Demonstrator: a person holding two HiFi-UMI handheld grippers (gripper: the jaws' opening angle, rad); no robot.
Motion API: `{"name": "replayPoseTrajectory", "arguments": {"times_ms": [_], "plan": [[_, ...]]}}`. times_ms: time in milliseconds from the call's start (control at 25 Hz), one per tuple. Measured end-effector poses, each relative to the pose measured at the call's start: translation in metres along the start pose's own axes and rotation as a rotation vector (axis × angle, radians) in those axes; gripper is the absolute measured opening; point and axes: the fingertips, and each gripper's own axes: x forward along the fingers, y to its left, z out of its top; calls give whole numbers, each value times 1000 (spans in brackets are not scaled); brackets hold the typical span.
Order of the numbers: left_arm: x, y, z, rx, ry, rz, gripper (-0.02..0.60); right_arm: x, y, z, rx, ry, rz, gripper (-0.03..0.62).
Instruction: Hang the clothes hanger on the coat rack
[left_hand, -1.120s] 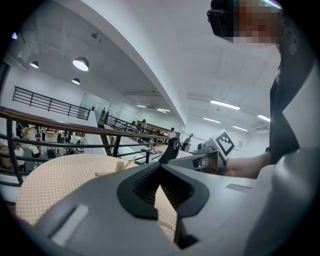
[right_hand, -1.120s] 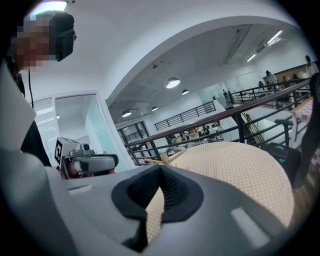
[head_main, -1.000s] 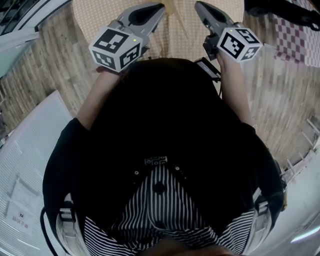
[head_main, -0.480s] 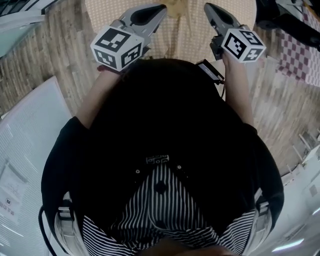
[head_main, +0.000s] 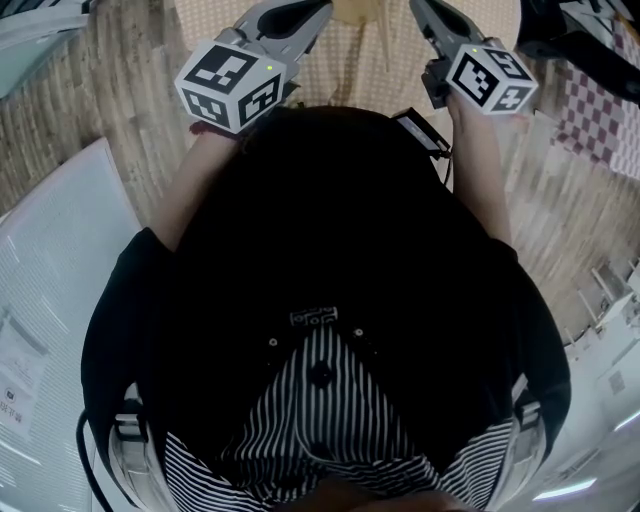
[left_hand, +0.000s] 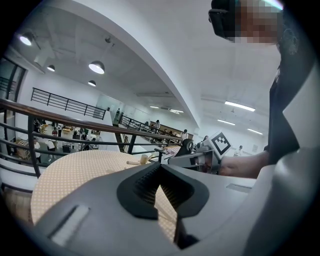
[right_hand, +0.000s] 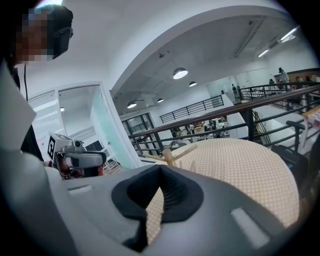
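A round table under a beige dotted cloth (head_main: 345, 65) lies just ahead of me. On it stands a small wooden piece with pegs (head_main: 352, 12), probably the coat rack (left_hand: 142, 160) (right_hand: 169, 155); I cannot make out a hanger. My left gripper (head_main: 305, 6) reaches over the table's near edge, left of the wooden piece, and its jaws (left_hand: 160, 165) meet at the tips with nothing between them. My right gripper (head_main: 422, 6) is held level with it, right of the wooden piece, jaws (right_hand: 160, 167) shut and empty. Each gripper appears in the other's view.
A dark metal railing (left_hand: 75, 122) (right_hand: 240, 112) runs behind the table. A checkered cloth (head_main: 590, 95) and a black object (head_main: 560, 30) lie at the right. White panels (head_main: 50, 290) sit on the wooden floor at my left. My own body fills the lower head view.
Both grippers have edged forward toward the table, their tips now at the head view's top edge. Their jaws look the same as before.
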Motion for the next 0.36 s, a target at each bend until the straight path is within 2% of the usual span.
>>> {"name": "replayPoseTrajectory", "arguments": {"times_ms": [360], "plan": [[0, 0, -4, -18, 4, -3, -2, -2, 1, -2, 7, -3, 2, 0]]}}
